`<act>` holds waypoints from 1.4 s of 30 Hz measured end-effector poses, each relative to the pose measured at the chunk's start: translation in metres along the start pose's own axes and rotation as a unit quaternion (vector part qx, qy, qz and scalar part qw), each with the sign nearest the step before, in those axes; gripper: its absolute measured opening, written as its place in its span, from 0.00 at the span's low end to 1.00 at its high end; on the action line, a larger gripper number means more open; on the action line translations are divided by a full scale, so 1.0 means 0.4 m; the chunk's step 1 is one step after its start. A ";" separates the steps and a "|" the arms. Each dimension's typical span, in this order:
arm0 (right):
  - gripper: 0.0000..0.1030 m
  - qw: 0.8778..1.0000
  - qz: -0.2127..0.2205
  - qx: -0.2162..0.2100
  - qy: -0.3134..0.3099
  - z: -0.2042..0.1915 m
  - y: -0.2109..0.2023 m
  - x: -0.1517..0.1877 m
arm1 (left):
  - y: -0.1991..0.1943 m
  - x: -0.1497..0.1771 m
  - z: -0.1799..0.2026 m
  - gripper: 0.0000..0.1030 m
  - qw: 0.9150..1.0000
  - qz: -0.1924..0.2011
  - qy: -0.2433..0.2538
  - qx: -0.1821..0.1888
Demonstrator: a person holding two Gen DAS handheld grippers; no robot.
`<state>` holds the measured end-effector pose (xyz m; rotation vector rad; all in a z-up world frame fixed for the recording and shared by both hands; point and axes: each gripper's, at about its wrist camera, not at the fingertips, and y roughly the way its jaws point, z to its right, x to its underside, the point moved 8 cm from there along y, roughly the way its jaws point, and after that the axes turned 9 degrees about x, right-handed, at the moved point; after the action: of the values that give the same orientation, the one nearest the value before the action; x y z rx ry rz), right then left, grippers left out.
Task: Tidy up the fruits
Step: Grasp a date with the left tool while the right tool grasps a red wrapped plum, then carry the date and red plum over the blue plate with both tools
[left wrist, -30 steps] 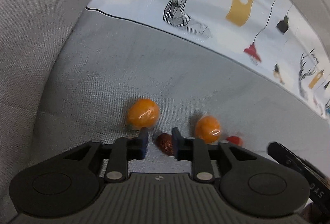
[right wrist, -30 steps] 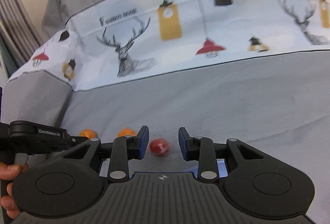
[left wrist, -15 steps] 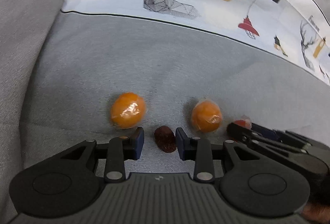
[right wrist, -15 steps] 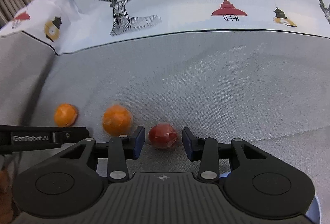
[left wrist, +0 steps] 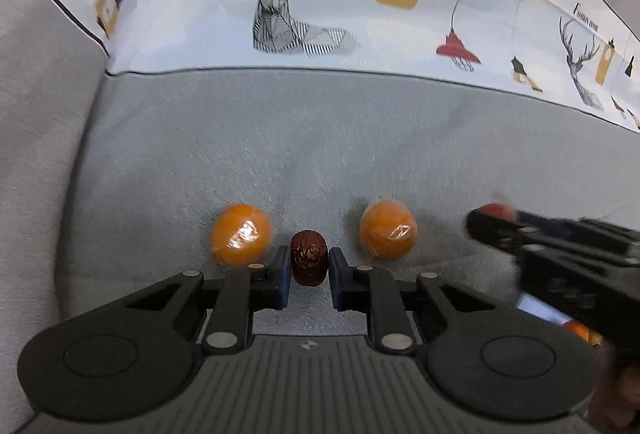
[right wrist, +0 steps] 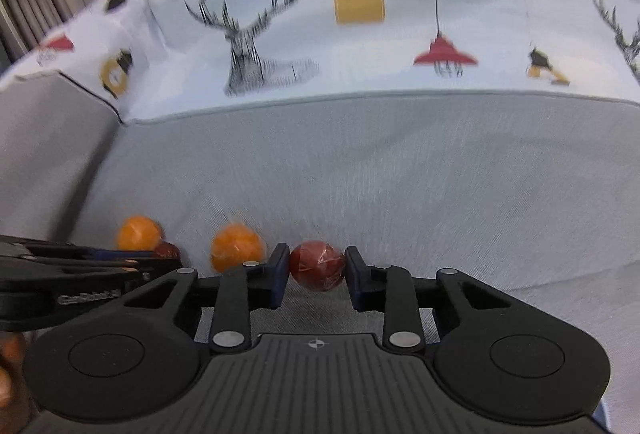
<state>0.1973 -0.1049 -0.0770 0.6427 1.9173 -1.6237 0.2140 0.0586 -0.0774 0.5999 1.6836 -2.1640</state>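
Nearest in the left wrist view, the left gripper (left wrist: pixel 309 272) has its two dark-blue fingertips pressed against the sides of a wrinkled dark-red date (left wrist: pixel 308 257), clenched on it where it sits on the grey sofa seat (left wrist: pixel 320 154). Just past the left fingertip lies a wrapped orange fruit (left wrist: pixel 241 235), close beside the date. On the other side, a little apart from the right fingertip, rests a second wrapped orange (left wrist: pixel 388 231). Further right, the other tool reaches in from the edge of the picture, with a blurred red fruit (left wrist: pixel 497 209) at its tip.

In the right wrist view, the right gripper (right wrist: pixel 316 276) has a round red fruit (right wrist: pixel 317 265) between its fingertips. The left pad touches the fruit; the right pad looks to be just at its surface, so whether the grasp is firm I cannot tell. The fruit sits low against the seat fabric. Left of it, beside the left fingertip, is an orange (right wrist: pixel 237 247), and beyond that the farther orange (right wrist: pixel 139 233) with the date (right wrist: pixel 168 250) beside it, partly hidden behind the left tool.

Behind the row of fruit the grey seat runs back to a white backrest cover (left wrist: pixel 360 14) printed with a black stag head (left wrist: pixel 278 14), yellow tags and hanging red lamps. At the left rises a grey armrest (left wrist: pixel 36 114).
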 end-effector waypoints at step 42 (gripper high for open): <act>0.30 0.994 0.088 0.059 0.004 0.239 -0.403 0.106 | -0.185 0.065 0.222 0.21 0.985 0.113 0.131 -0.011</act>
<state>0.0681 -0.2246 0.0000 0.8432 1.7267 -1.6334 0.1437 -0.0095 -0.0108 1.0545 1.6692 -1.9717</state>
